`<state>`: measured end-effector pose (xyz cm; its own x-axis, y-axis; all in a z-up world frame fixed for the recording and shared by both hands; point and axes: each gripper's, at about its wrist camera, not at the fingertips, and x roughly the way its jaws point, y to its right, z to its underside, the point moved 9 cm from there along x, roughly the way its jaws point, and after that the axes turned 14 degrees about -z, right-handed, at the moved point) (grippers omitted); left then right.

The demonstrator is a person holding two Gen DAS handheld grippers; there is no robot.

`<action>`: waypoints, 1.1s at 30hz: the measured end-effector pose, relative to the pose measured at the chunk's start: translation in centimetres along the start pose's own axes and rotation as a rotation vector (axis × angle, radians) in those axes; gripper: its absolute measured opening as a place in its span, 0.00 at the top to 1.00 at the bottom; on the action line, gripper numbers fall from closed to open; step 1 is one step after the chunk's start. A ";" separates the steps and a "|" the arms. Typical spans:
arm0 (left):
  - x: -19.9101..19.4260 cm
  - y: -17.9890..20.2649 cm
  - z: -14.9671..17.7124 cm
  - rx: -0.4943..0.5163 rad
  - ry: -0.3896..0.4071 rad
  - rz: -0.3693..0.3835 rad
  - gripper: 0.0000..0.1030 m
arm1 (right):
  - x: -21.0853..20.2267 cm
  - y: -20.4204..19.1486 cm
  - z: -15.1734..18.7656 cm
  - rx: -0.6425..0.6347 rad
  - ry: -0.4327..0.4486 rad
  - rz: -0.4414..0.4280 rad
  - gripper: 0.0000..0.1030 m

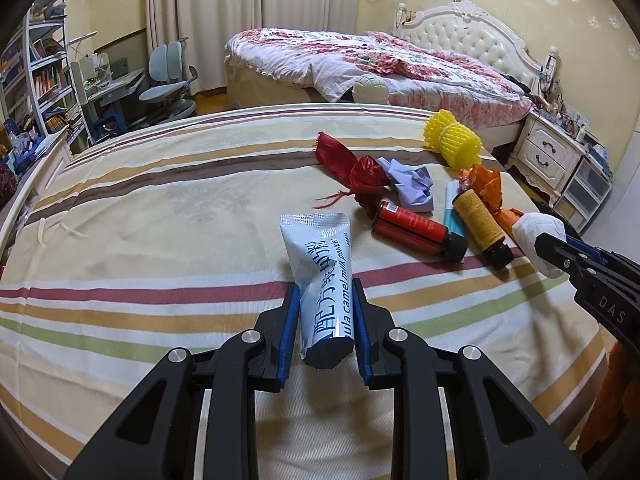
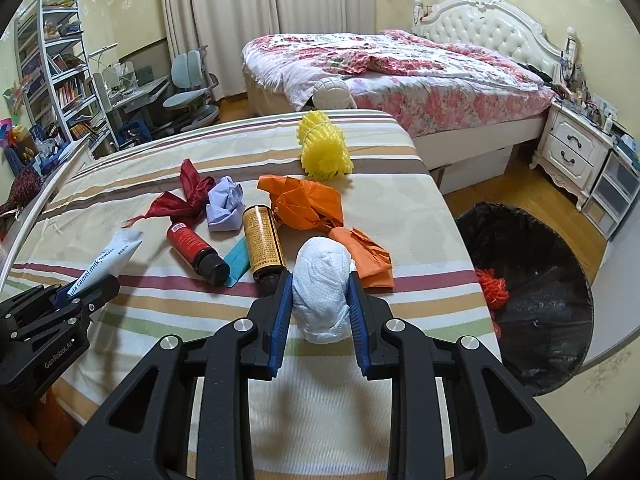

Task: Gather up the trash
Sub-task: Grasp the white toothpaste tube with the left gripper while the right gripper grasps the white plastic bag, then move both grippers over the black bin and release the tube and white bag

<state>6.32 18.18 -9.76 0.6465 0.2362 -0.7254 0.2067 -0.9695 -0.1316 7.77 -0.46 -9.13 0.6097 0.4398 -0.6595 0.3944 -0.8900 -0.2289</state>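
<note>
Blue-padded left gripper clamps the milk-powder sachet (right gripper squeezes crumpled tissue).

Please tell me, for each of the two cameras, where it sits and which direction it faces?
Left wrist: on the left gripper, looking forward and down over the striped bed; its fingers clamp a milk powder sachet.
Right wrist: on the right gripper, facing likewise; its fingers clamp a white tissue wad, bin bag at right.
Shared: both bottles, the yellow foam net, each other's gripper.
</note>
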 end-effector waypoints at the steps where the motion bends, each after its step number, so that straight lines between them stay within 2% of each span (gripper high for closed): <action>1: -0.2 0.0 0.0 -0.001 0.005 0.002 0.75 | -0.2 0.0 0.0 -0.001 0.004 0.000 0.74; 11: -2.8 0.5 -0.7 -0.013 0.067 0.027 0.75 | -3.0 0.2 -0.6 -0.008 0.064 0.014 0.74; 17: -4.2 2.2 -1.7 -0.005 0.104 0.060 0.75 | -4.3 1.6 -1.0 0.008 0.096 0.041 0.74; 24: -5.1 5.9 -3.1 0.030 0.145 0.106 0.75 | -5.8 4.7 -1.6 0.042 0.131 0.093 0.74; 33: -5.6 13.1 -5.3 0.104 0.190 0.190 0.75 | -7.5 11.0 -2.3 0.116 0.175 0.198 0.74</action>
<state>9.27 4.52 -3.80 0.7943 0.0483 -0.6057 -0.0013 -0.9967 -0.0811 9.12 -13.26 -5.01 0.7802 0.2608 -0.5685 0.1801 -0.9641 -0.1951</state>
